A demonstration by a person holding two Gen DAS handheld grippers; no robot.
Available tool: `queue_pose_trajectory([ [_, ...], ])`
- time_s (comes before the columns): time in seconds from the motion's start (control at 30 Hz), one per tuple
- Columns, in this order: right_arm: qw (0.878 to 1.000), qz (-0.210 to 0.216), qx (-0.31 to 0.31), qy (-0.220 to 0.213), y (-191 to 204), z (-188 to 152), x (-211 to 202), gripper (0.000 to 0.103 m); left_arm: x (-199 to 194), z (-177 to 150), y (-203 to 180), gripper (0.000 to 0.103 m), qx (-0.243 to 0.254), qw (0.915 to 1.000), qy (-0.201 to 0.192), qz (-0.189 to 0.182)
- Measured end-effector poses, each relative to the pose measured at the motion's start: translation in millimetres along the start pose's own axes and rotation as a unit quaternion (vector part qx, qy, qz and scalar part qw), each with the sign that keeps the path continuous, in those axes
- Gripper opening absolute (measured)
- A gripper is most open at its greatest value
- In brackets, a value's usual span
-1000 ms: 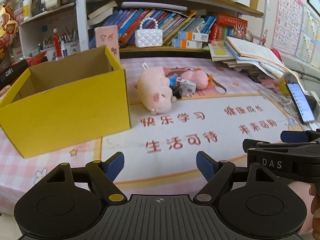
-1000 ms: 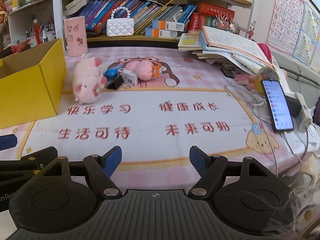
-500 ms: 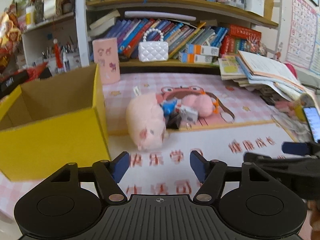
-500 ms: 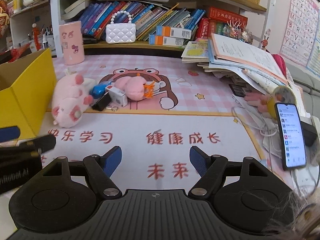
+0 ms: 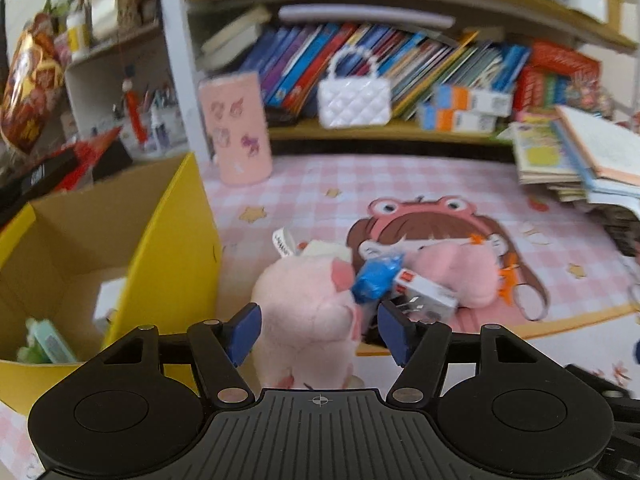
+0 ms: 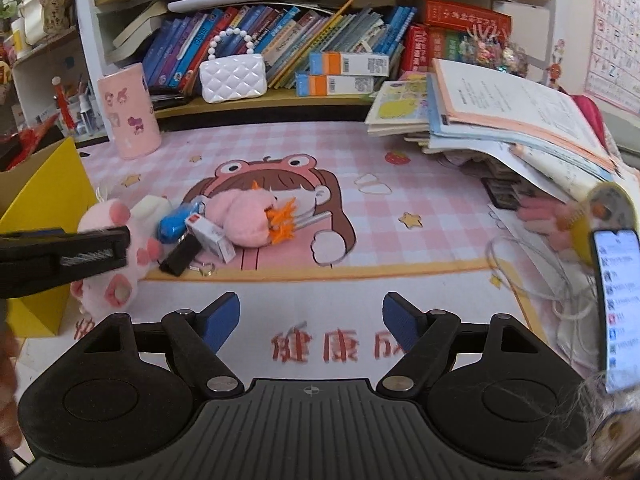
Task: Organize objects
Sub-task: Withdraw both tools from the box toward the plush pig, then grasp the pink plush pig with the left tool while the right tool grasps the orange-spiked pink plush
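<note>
left claw (image 5: 318, 334) reached pig (image 5: 308, 312); phone (image 6: 614, 308) right-view only.

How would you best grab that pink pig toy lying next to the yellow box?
Probably across its round body, coming from the near side. The pig toy lies lengthwise toward the left gripper, whose open fingers already flank its sides without visibly pressing. The yellow box crowds one flank and small items the other, so a sideways approach looks awkward.

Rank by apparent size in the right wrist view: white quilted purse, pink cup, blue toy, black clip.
1. Pink cup and white quilted purse: about alike, unranked.
2. Black clip and blue toy: similar, partly hidden, so unsure.
</note>
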State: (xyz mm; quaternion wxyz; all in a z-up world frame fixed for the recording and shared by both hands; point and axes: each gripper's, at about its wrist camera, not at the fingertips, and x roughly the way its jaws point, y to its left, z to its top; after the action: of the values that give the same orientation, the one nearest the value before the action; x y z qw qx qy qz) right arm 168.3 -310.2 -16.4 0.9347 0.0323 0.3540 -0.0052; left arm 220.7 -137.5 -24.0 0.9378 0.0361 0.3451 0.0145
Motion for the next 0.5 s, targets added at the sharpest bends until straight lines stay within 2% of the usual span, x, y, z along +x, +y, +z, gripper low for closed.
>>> queue_pose_trajectory([
  [0.1, 1.0, 0.017, -0.01, -0.004, -1, 11, 8, 0.077, 19, 0, -1, 0.065, 0.006, 0.9994, 0.016, 0.032],
  [0.13, 1.0, 0.022, -0.013, -0.005, -1, 14, 12, 0.077, 23, 0, -2, 0.068, 0.014, 0.9988, 0.018, 0.043],
  [0.33, 0.998, 0.049, -0.04, 0.0, 4, 36, 41, 0.077, 37, 2, -9, 0.071, 0.034, 0.997, 0.022, 0.065],
  [0.5, 0.996, 0.07, -0.055, 0.0, 10, 53, 72, 0.081, 43, 3, -9, 0.073, 0.039, 0.997, 0.026, 0.062],
])
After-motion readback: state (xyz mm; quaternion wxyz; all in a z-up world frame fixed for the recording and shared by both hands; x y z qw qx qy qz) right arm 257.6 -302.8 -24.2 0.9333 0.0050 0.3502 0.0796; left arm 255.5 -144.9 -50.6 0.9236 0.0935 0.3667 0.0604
